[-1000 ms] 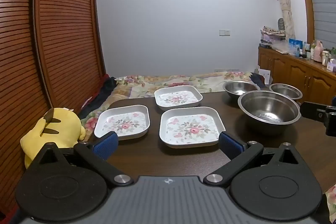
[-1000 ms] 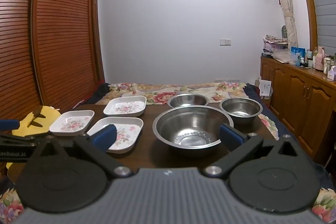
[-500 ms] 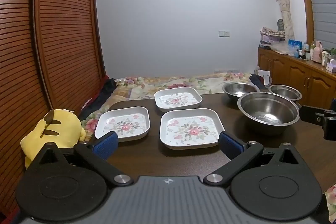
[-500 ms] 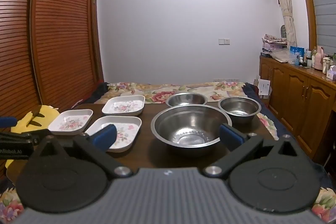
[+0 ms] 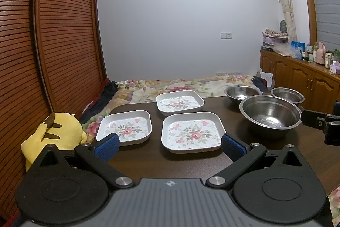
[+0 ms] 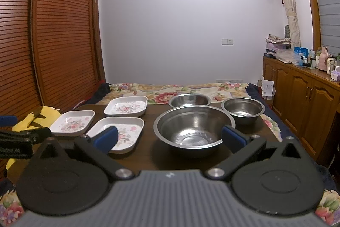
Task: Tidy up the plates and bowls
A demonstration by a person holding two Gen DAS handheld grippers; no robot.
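Three white square floral plates lie on the dark table (image 5: pixel 187 163): a near one (image 5: pixel 192 133), a left one (image 5: pixel 126 127) and a far one (image 5: pixel 179 102). Three steel bowls stand to the right: a large one (image 6: pixel 194 127), a small far one (image 6: pixel 189 99) and a small right one (image 6: pixel 243 109). My left gripper (image 5: pixel 169 145) is open and empty, just before the near plate. My right gripper (image 6: pixel 170 137) is open and empty, just before the large bowl (image 5: pixel 269 115).
A yellow plush toy (image 5: pixel 53 135) sits at the table's left edge. A bed with a floral cover (image 6: pixel 180 90) lies behind the table. Wooden cabinets (image 6: pixel 301 95) stand at the right, slatted wardrobe doors (image 5: pixel 53 35) at the left.
Both grippers have stayed almost still, with a slight drift of view. Nothing on the table has moved.
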